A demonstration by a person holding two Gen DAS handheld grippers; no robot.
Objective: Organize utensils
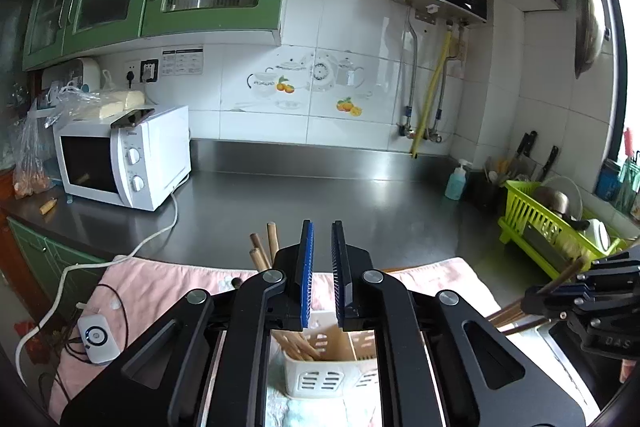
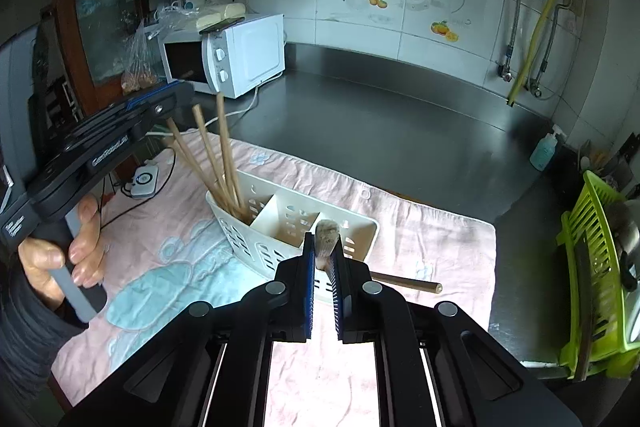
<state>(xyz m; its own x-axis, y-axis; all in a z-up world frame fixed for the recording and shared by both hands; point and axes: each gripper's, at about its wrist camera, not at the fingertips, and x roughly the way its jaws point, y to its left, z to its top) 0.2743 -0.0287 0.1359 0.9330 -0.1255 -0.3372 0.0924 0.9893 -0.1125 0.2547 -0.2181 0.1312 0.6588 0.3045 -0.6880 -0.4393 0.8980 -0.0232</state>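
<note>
A white slotted utensil holder [image 1: 320,383] [image 2: 248,239] stands on a pink cloth [image 1: 160,291] [image 2: 420,239]. Three light wooden chopsticks [image 1: 262,251] [image 2: 224,155] lean in its left compartment. My left gripper [image 1: 322,227] [image 2: 176,95] hovers beside their tops, jaws slightly parted with nothing between them. My right gripper [image 2: 324,238] [image 1: 536,297] is shut on a bundle of brown wooden sticks [image 2: 326,229] [image 1: 508,315] above the holder's right compartment. Another wooden stick [image 2: 408,283] shows right of its finger; I cannot tell whether it is held.
A white microwave [image 1: 120,159] sits back left on the steel counter [image 1: 320,195]. A green dish rack [image 1: 532,223] [image 2: 592,247] and a soap bottle [image 1: 456,183] are at the right. A white device with cables [image 1: 98,339] lies on the cloth's left. A hand [image 2: 80,239] grips the left handle.
</note>
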